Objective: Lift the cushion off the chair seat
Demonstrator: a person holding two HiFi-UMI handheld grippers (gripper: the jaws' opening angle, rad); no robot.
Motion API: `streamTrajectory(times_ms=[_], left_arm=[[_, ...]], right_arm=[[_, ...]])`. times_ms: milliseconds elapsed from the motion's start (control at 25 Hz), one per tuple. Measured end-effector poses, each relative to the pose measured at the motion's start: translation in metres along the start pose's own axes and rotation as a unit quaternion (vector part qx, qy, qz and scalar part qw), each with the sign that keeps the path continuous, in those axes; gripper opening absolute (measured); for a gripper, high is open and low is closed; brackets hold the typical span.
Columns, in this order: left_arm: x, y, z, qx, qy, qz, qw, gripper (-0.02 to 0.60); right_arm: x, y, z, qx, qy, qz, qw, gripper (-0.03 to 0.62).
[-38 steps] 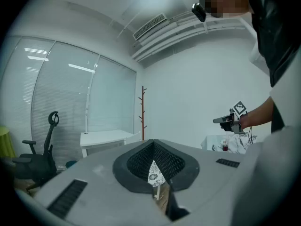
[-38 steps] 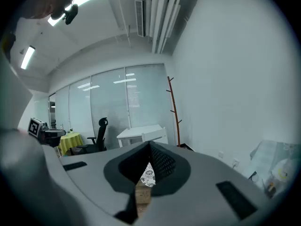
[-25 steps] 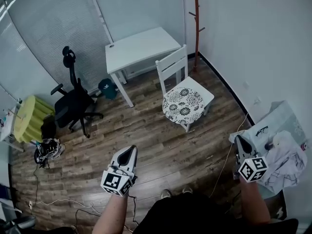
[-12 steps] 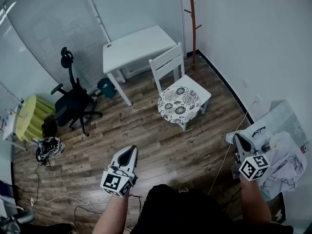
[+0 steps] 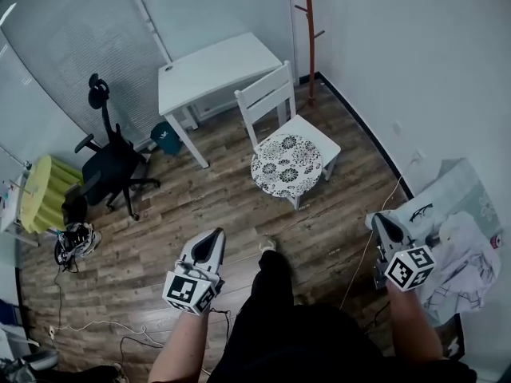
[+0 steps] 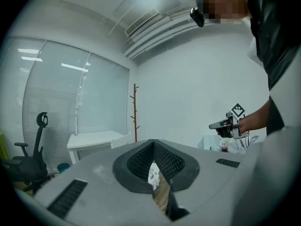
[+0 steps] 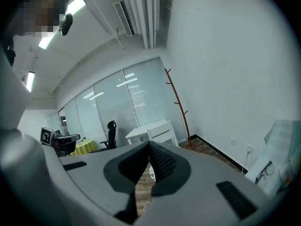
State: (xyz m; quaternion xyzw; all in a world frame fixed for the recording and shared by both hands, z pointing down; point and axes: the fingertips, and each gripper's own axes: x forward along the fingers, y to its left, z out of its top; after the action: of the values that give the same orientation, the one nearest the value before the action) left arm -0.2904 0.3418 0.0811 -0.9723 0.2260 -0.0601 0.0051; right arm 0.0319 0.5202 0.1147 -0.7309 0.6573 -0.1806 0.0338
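Note:
A round white cushion with black flower print (image 5: 287, 164) lies on the seat of a white wooden chair (image 5: 265, 96) in the middle of the head view. A sliver of the cushion (image 6: 153, 174) shows past the left jaws. My left gripper (image 5: 211, 240) is held low and well short of the chair, shut and empty. My right gripper (image 5: 378, 222) is at the right, also apart from the chair, shut with nothing in it. In the right gripper view the chair (image 7: 162, 133) stands ahead beyond the closed jaws.
A white desk (image 5: 211, 69) stands behind the chair, a wooden coat stand (image 5: 307, 30) in the corner. A black office chair (image 5: 104, 162) and a yellow stool (image 5: 40, 194) are at the left. A covered table with clutter (image 5: 459, 238) is at the right. Cables (image 5: 96, 325) lie on the floor.
Both grippers have come closer to the chair, which sits lower and nearer in the head view. A leg and foot have stepped forward between the grippers. Both jaws stayed shut.

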Motion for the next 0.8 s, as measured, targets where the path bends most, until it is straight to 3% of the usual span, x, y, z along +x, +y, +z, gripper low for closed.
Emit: streamTrajectory(times_ms=[360,800], left_arm=[[0.064,0.046,0.01,-0.004,-0.02,-0.004,0.9998,0.003],[0.149,0.138,0.007,-0.02,-0.004,-0.014,0.9997,0.003]], right_arm=[[0.066,-0.017,0.027,-0.015,0.003,-0.006,1.0,0.009],[0.176,-0.032,0.062,-0.012,0.015,-0.023,1.0,0.009]])
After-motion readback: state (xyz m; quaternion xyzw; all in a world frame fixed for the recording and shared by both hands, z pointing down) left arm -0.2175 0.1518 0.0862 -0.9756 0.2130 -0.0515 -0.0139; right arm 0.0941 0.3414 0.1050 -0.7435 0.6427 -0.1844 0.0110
